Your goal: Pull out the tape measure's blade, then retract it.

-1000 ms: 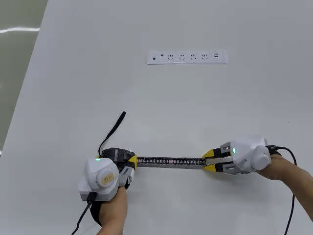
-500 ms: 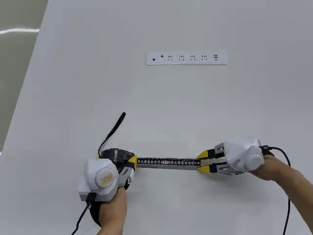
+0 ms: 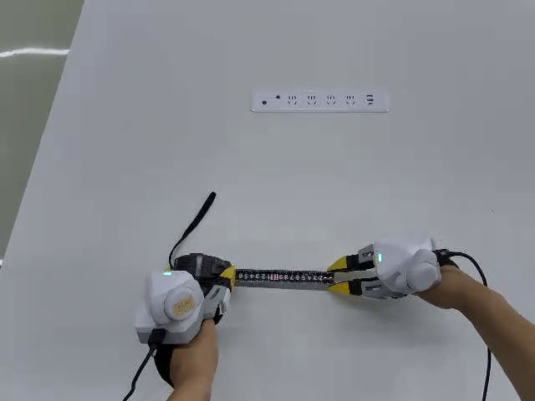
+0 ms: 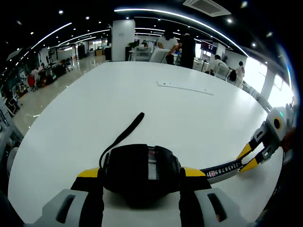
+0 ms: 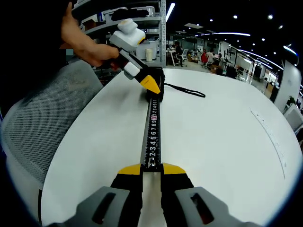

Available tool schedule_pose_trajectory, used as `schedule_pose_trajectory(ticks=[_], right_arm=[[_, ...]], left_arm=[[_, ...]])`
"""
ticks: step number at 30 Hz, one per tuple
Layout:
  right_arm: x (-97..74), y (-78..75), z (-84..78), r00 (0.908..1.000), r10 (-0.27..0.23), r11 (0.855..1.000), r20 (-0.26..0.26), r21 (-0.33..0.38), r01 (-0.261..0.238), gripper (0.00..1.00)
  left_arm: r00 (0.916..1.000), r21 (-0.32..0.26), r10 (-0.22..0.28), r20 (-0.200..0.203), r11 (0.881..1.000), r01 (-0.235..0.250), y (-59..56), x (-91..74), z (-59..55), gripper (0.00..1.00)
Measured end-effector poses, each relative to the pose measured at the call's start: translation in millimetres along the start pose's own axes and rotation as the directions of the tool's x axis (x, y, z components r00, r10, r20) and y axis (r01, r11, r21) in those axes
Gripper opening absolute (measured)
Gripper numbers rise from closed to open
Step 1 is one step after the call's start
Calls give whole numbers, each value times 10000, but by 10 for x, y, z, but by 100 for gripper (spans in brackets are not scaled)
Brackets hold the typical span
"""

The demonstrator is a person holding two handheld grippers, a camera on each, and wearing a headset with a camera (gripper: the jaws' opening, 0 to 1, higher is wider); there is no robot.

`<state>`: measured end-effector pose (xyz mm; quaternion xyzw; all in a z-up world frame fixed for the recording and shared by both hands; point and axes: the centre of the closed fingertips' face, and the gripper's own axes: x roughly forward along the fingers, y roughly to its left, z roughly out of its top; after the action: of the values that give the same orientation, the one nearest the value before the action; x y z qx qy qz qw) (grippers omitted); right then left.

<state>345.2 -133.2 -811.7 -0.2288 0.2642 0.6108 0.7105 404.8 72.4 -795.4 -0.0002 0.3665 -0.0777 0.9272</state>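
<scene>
Case [image 3: 196,264] in left claw [image 4: 142,174]; blade [image 3: 280,276] partly out, end in right claw [image 3: 338,276].

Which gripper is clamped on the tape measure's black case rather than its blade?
The left gripper: its jaws hold the case, while the right gripper pinches the end of the extended blade.

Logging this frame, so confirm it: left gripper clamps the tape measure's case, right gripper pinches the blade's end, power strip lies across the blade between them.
Wrong on the power strip: the head view shows it lying well beyond the blade, clear of it. The rest stands: left gripper clamps the case, right gripper pinches the blade's end.
</scene>
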Motion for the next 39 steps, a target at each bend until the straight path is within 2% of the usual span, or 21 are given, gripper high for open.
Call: schedule_pose_trajectory(ticks=[13,39], right_arm=[[43,-26,6,10000,-53,10000,-5,-81,53,12],[156,-34,138,9999,-35,9999,165,-148,37,12]], left_arm=[[10000,-22,-18,-15,10000,18,3,-1,5,61],[9999,-36,-86,-81,10000,86,4,-3,0,61]])
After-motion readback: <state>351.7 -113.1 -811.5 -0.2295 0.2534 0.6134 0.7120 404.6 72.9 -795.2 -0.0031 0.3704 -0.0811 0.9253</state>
